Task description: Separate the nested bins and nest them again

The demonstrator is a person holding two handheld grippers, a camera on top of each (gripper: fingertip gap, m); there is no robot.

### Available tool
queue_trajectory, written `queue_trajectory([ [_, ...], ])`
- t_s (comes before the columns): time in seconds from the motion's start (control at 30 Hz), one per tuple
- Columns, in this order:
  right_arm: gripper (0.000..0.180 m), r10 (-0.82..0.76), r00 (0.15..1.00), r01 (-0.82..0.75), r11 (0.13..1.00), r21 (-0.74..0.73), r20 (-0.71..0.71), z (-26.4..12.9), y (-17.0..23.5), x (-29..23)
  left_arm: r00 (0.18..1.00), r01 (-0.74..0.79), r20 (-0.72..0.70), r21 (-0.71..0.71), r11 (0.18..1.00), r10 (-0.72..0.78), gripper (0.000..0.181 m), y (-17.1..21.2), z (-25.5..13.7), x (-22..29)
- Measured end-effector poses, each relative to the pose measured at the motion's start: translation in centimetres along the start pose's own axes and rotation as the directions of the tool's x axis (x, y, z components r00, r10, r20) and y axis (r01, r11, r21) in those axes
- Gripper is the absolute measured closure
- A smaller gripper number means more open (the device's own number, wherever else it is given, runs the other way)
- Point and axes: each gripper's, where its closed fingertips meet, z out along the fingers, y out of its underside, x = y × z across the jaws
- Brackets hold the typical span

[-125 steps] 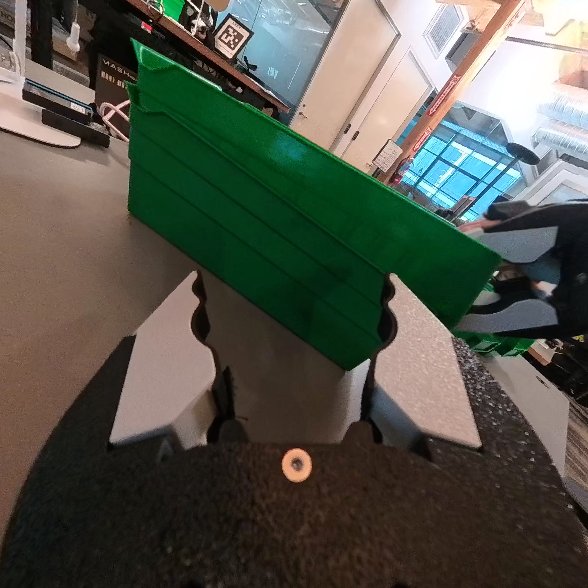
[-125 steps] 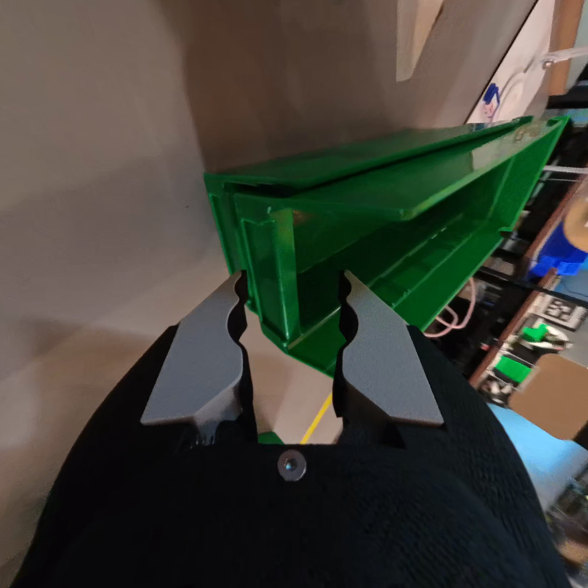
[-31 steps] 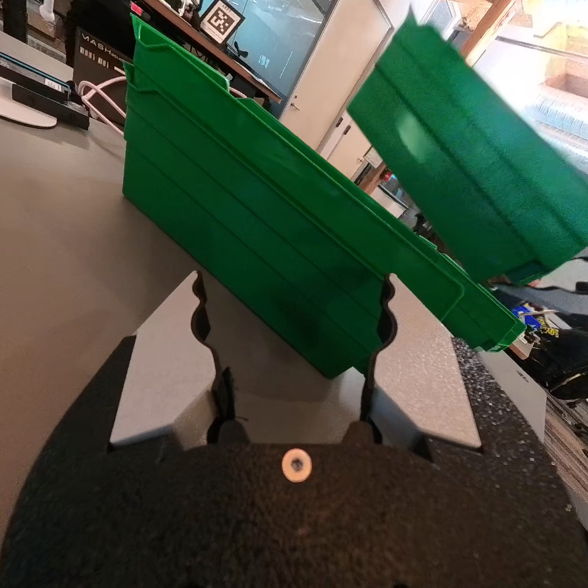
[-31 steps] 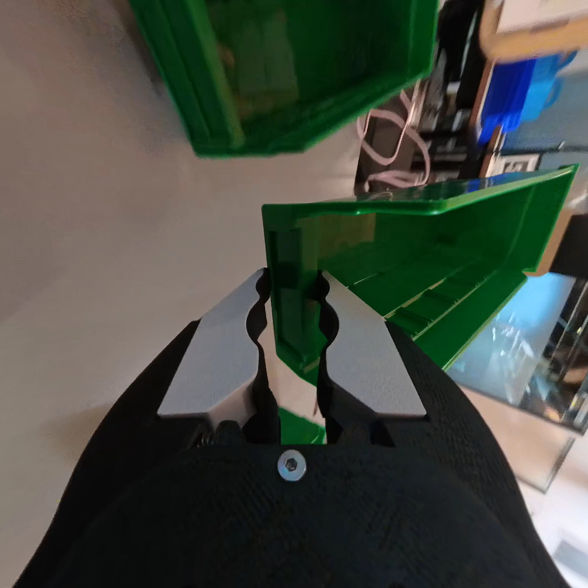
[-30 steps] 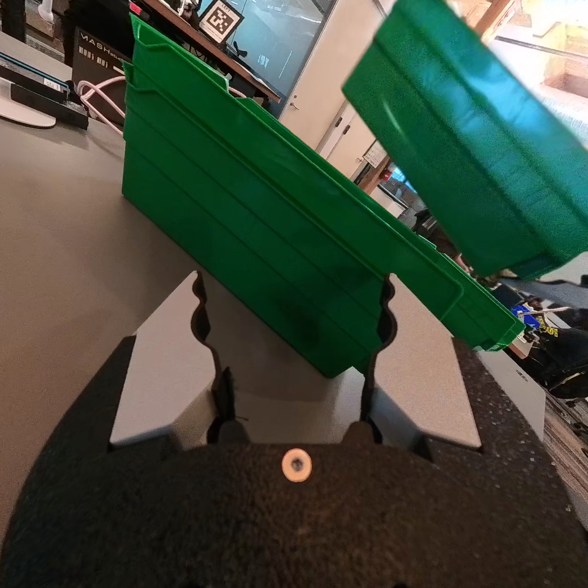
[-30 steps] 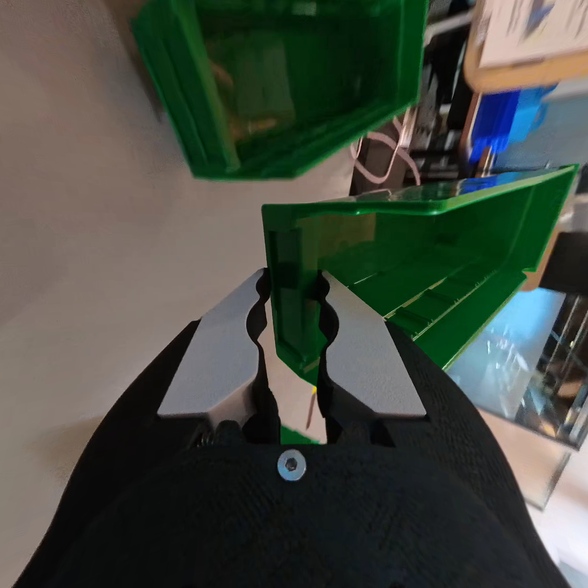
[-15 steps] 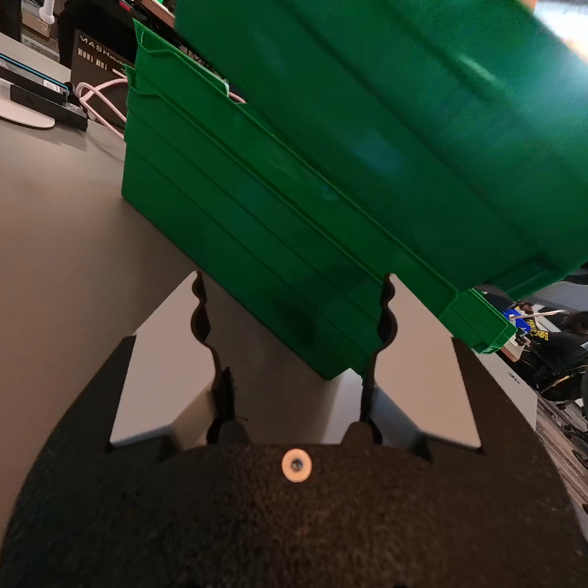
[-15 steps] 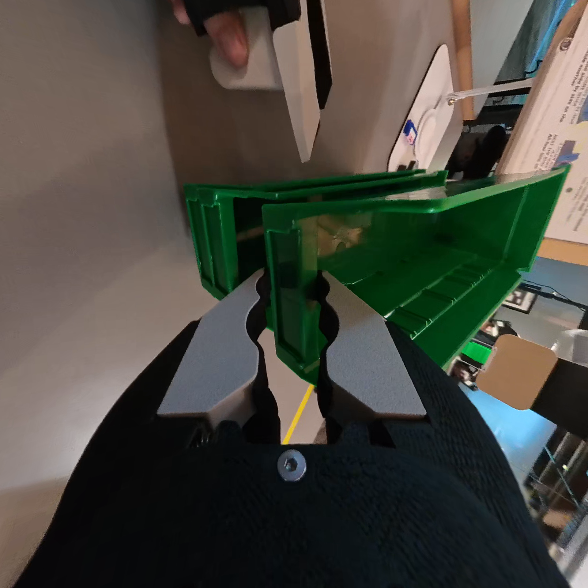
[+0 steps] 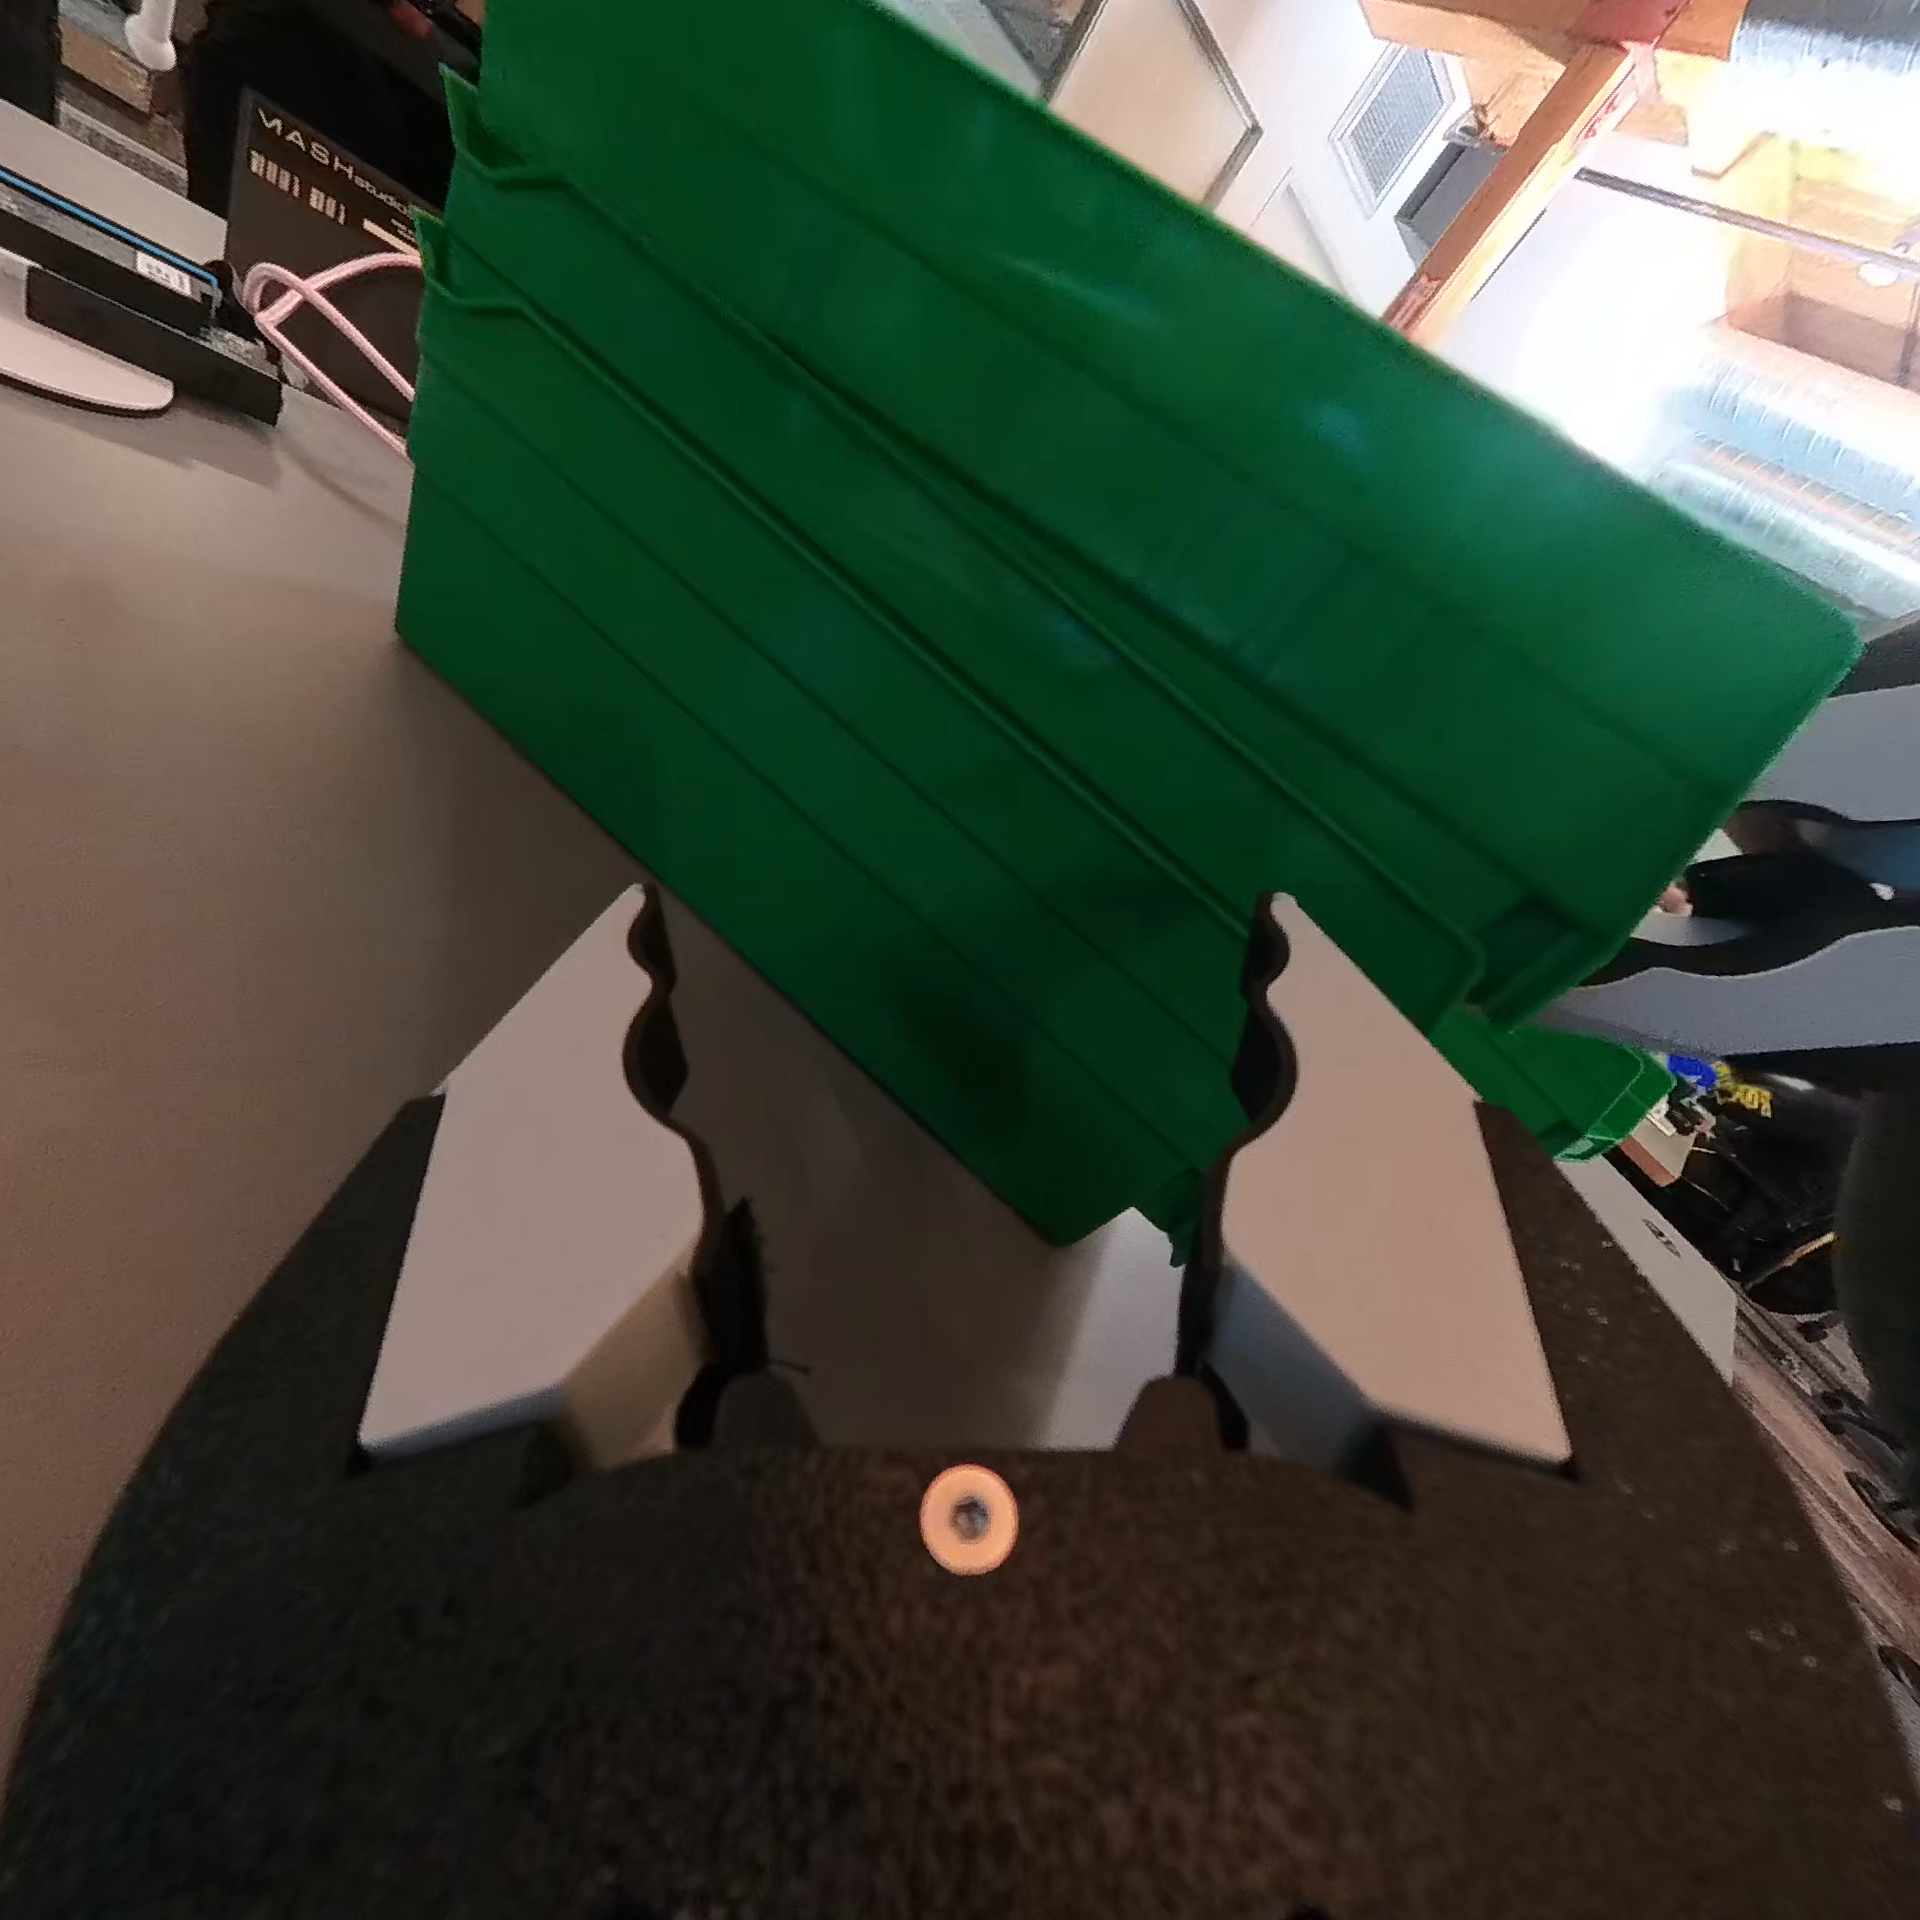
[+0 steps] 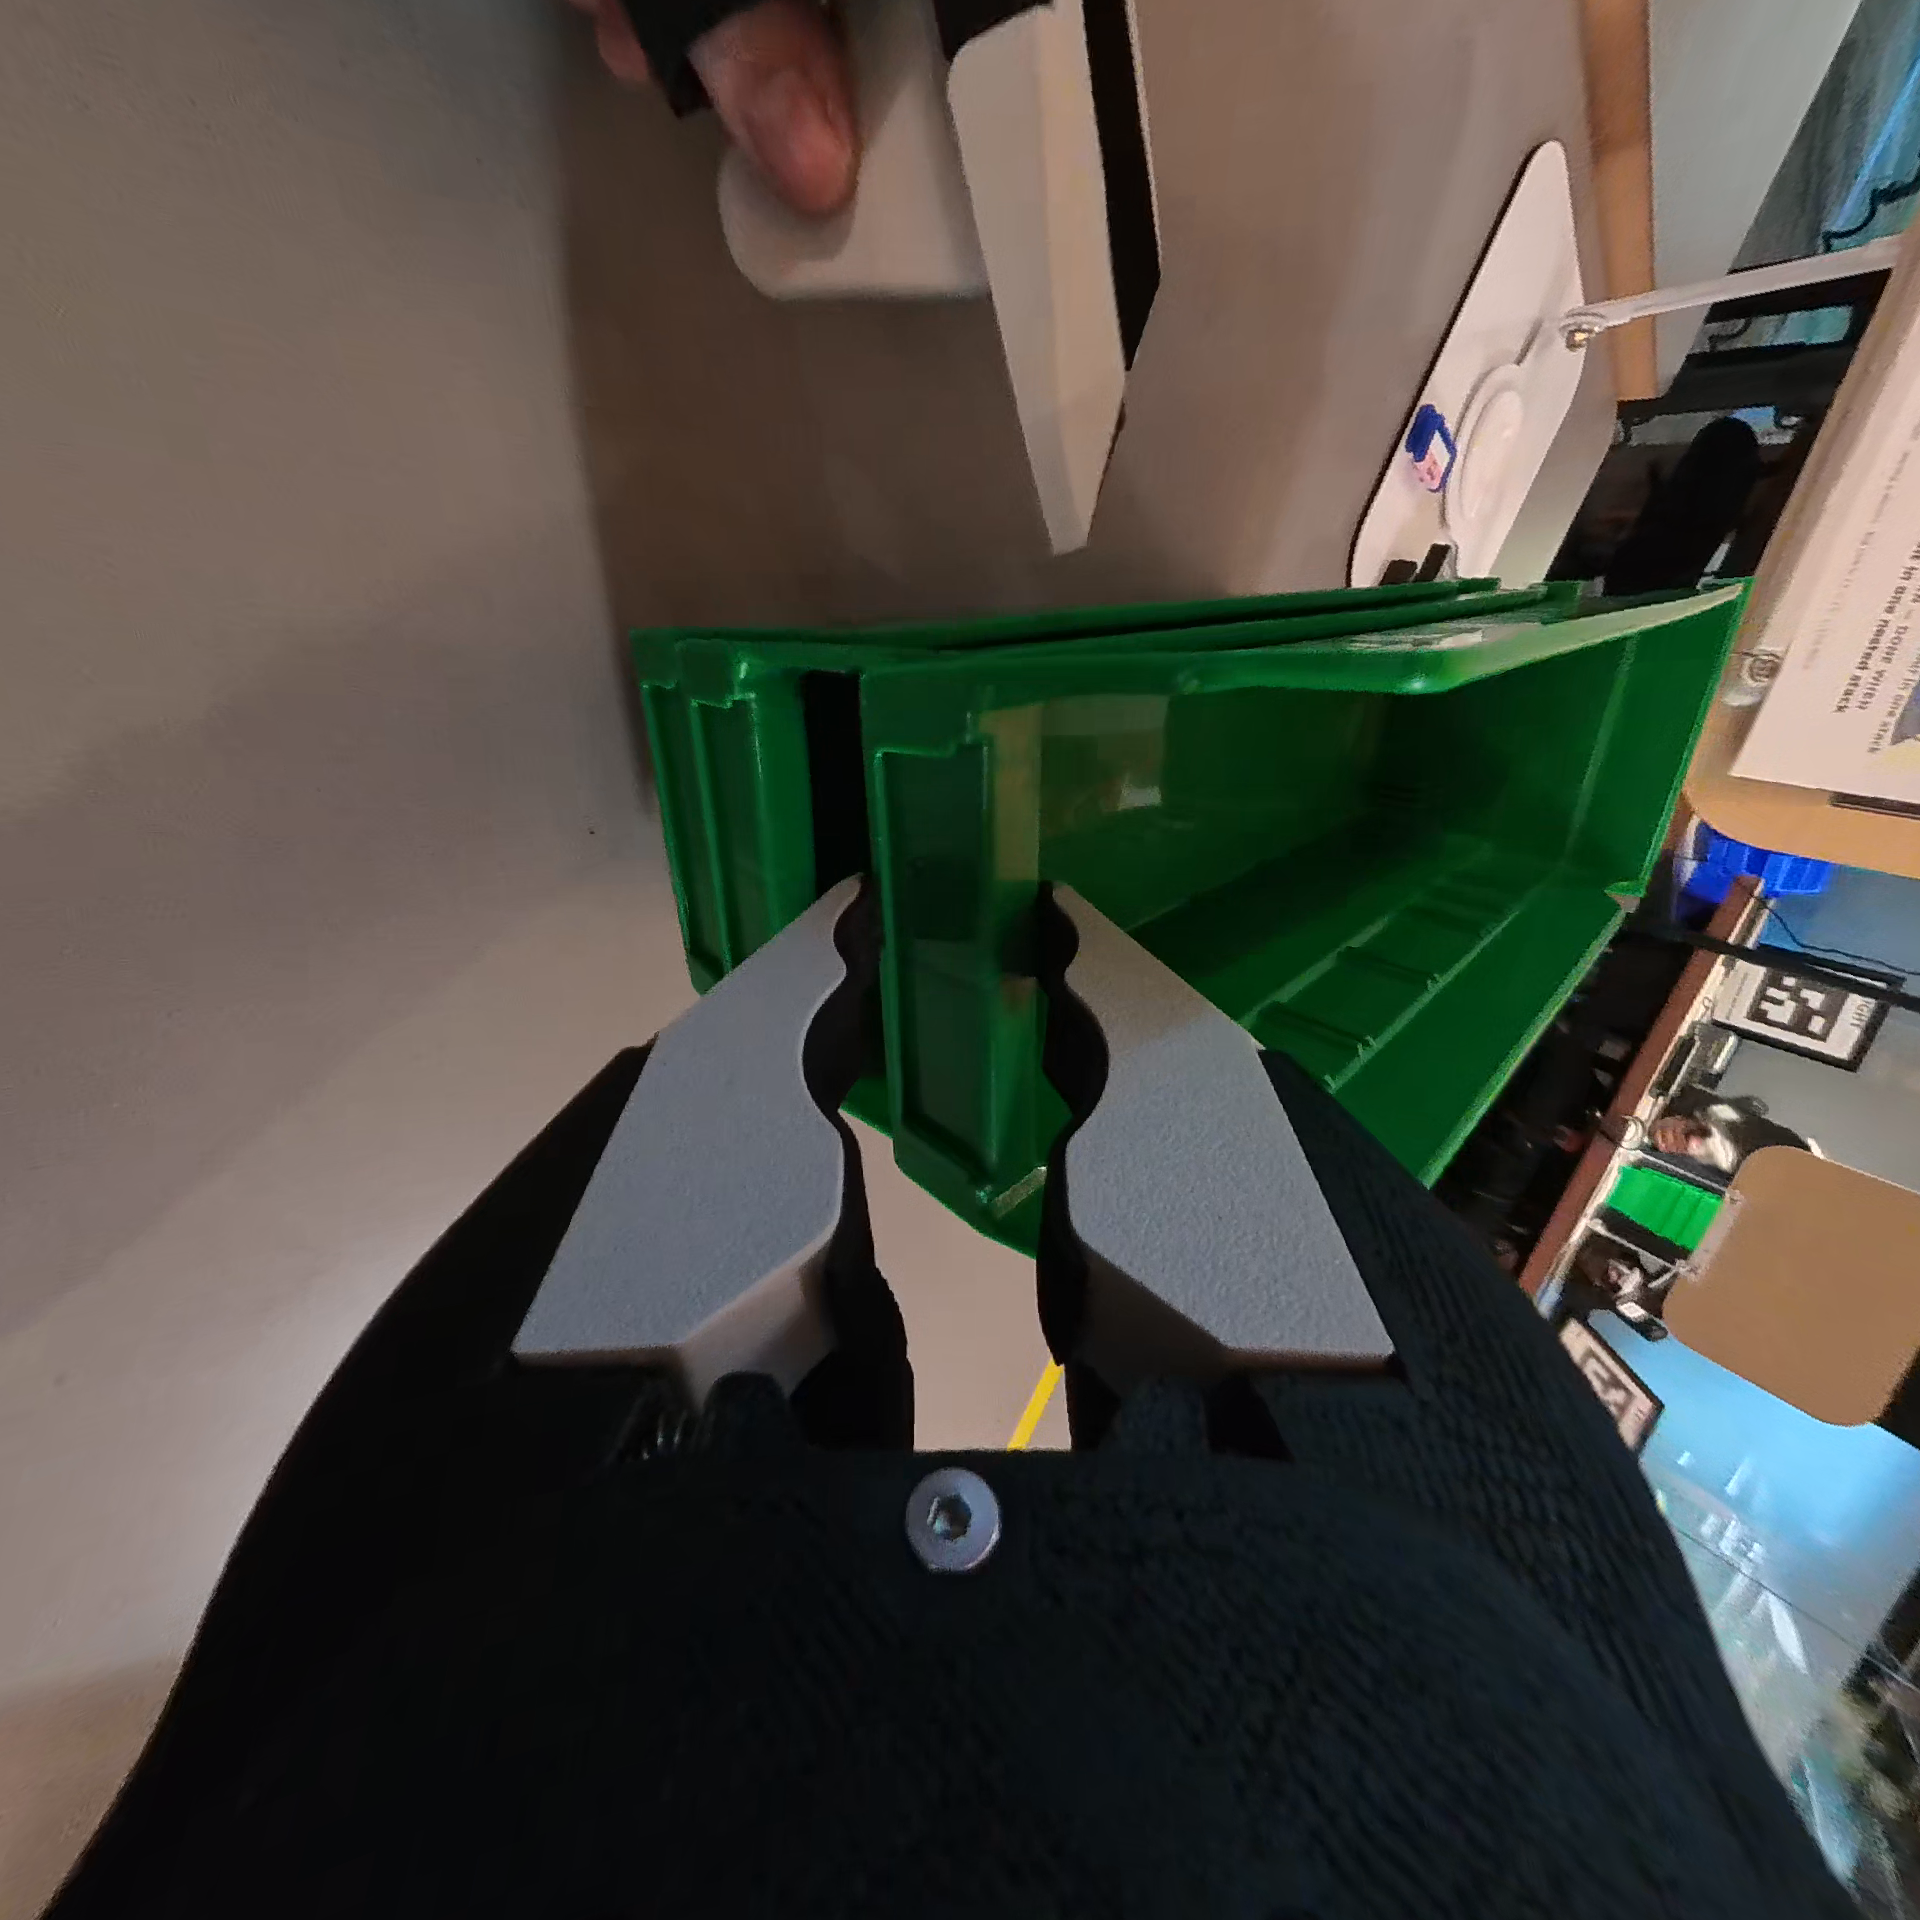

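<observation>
A stack of nested green bins [image 9: 727, 675] stands on the grey table [image 9: 208, 831]. My right gripper [image 10: 951, 894] is shut on the end wall of another green bin [image 10: 1299, 831]. It holds that bin partly seated in the stack [image 10: 717, 810], with a dark gap between them. In the left wrist view the held bin [image 9: 1039, 364] sits tilted on top of the stack, and the right gripper's grey fingers [image 9: 1714, 1003] show at its right end. My left gripper [image 9: 956, 935] is open and empty, just in front of the stack's side wall and not touching it.
A white stand base [image 9: 83, 364], a black box [image 9: 312, 208] and a pink cable [image 9: 332, 301] lie behind the stack at the far left. The table edge [image 9: 1621, 1247] runs close on the right. A hand [image 10: 790, 135] holds the left gripper.
The right gripper lifted the top bin out of the stack and into the air, then brought it back down onto the stack. The left gripper has stayed open and hardly moved.
</observation>
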Motion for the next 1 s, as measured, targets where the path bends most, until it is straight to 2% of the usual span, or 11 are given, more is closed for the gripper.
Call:
queue_trajectory([
  [0.4, 0.151, 0.03, 0.999, -0.029, 0.999, 0.039, -0.021, 2.4, -0.2, -1.1, 1.0, -0.001, 0.0, -0.004, 1.0, 0.001, 0.073, 0.1, 0.0, 0.0],
  [0.53, 0.135, 0.089, 0.996, -0.087, 0.995, 0.053, -0.021, 1.4, 0.0, -0.6, 1.0, -0.001, 0.0, -0.005, 1.0, 0.001, 0.073, 0.1, 0.1, 0.0],
  [0.6, 0.137, 0.123, 0.992, -0.122, 0.988, 0.093, 0.002, 0.6, -0.4, -0.4, 1.0, 0.001, -0.001, -0.004, 1.0, -0.001, 0.073, 0.1, 0.0, 0.0],
  [0.73, 0.162, 0.114, 0.993, -0.117, 0.989, 0.09, 0.036, 0.5, -0.3, -1.1, 1.0, 0.0, -0.001, -0.007, 1.0, 0.0, 0.073, 0.1, 0.1, 0.0],
  [0.87, 0.161, 0.113, 0.993, -0.116, 0.991, 0.068, 0.044, 1.6, -0.1, -2.0, 1.0, 0.0, -0.002, -0.007, 1.0, 0.0, 0.073, 0.2, 0.1, 0.0],
  [1.0, 0.151, 0.188, 0.981, -0.184, 0.978, 0.096, -0.037, -0.5, 0.8, -1.7, 1.0, 0.0, -0.002, -0.005, 1.0, 0.0, 0.073, 0.1, 0.1, 0.0],
])
